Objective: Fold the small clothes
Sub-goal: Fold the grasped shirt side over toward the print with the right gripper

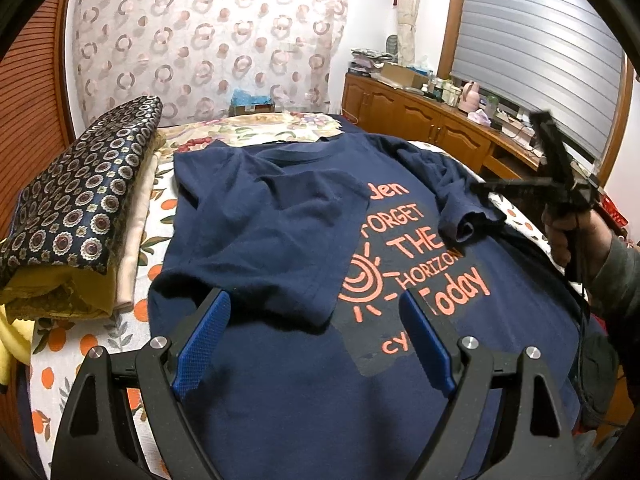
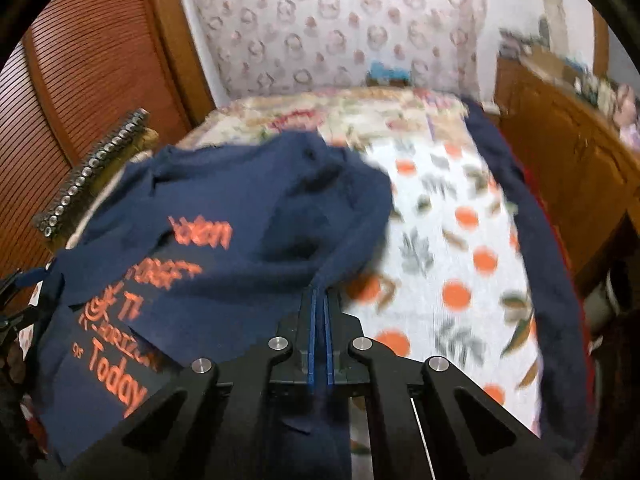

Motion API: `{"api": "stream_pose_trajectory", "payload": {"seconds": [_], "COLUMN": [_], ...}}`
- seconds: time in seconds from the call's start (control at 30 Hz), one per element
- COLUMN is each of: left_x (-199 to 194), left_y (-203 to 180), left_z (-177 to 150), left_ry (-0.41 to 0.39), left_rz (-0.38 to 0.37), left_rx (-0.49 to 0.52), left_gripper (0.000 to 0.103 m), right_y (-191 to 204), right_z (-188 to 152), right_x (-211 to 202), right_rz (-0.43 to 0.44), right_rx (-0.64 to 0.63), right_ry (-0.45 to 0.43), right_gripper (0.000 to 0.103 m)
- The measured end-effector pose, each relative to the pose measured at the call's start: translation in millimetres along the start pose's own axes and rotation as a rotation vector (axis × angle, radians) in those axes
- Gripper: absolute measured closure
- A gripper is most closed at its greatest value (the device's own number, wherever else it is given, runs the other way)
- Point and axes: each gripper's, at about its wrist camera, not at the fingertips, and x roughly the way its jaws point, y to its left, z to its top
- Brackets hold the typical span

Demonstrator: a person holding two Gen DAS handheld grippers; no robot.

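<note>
A navy T-shirt with orange lettering lies print-up on the bed, its left sleeve and side folded in over the chest. In the left wrist view my left gripper hovers open above the shirt's lower part, with nothing between its blue pads. A hand holds my right gripper at the shirt's right side, by the crumpled right sleeve. The right wrist view is blurred; there my right gripper is shut on the navy T-shirt, with its right edge pinched between the pads and cloth trailing below them.
A stack of folded patterned fabric sits at the bed's left edge. The bedsheet has an orange-fruit print. A wooden cabinet with clutter on top runs along the right. A louvred wooden door stands at the left.
</note>
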Motion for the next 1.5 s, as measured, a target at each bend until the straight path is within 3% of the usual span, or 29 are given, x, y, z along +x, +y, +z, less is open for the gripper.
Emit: {"api": "stream_pose_trajectory", "payload": {"seconds": [0.23,0.43,0.5,0.6,0.63,0.73,0.93,1.13,1.3,1.33,1.37,1.4,1.47,1.5], "left_x": [-7.0,-11.1,-12.1,-12.9,-12.8,-12.5,-11.2,-9.8,-9.3,-9.0,-9.0,-8.1,-7.9,-8.3], "left_y": [8.1,13.2,15.4,19.6,20.7,21.7,19.7,17.1,15.7,16.0,16.3,16.5,17.5,17.7], "left_z": [-2.3,-3.8,-4.4,-5.6,-6.0,-7.2,-7.2,-5.5,-5.2,-5.5,-6.0,-5.7,-5.9,-5.8], "left_ry": [-0.018,-0.021,-0.022,-0.018,-0.017,-0.017,-0.020,-0.020,-0.015,-0.013,-0.013,-0.011,-0.011,-0.014], "left_rz": [0.003,0.009,0.012,0.015,0.017,0.014,0.007,0.005,0.005,0.006,0.007,0.009,0.008,0.007], "left_rx": [-0.026,-0.028,-0.030,-0.033,-0.034,-0.041,-0.044,-0.039,-0.029,-0.028,-0.029,-0.032,-0.037,-0.039], "left_gripper": [0.016,0.016,0.016,0.016,0.016,0.016,0.016,0.016,0.016,0.016,0.016,0.016,0.016,0.016], "right_y": [42.8,94.4,104.2,108.2,107.3,99.1,86.4,103.4,121.4,125.6,127.9,131.6,133.4,133.5], "right_z": [56.8,100.9,109.7,116.7,116.3,108.2,77.3,24.5,1.7,-1.5,-3.2,-5.1,-5.6,-5.3], "right_x": [-13.5,18.5,33.7,49.8,50.6,44.3,22.9,23.1,34.6,38.4,43.1,45.9,44.2,42.9], "right_rz": [0.010,0.070,0.126,0.158,0.155,0.145,0.034,0.121,0.157,0.144,0.134,0.111,0.127,0.129], "right_rx": [-0.110,-0.211,-0.216,-0.192,-0.193,-0.185,-0.181,-0.187,-0.215,-0.239,-0.261,-0.287,-0.296,-0.294], "right_ry": [-0.112,-0.077,-0.044,0.022,0.013,-0.006,0.016,0.084,0.122,0.129,0.137,0.137,0.130,0.129], "right_gripper": [0.100,0.100,0.100,0.077,0.069,0.069,0.069,0.069,0.069,0.073,0.085,0.087,0.100,0.100]}}
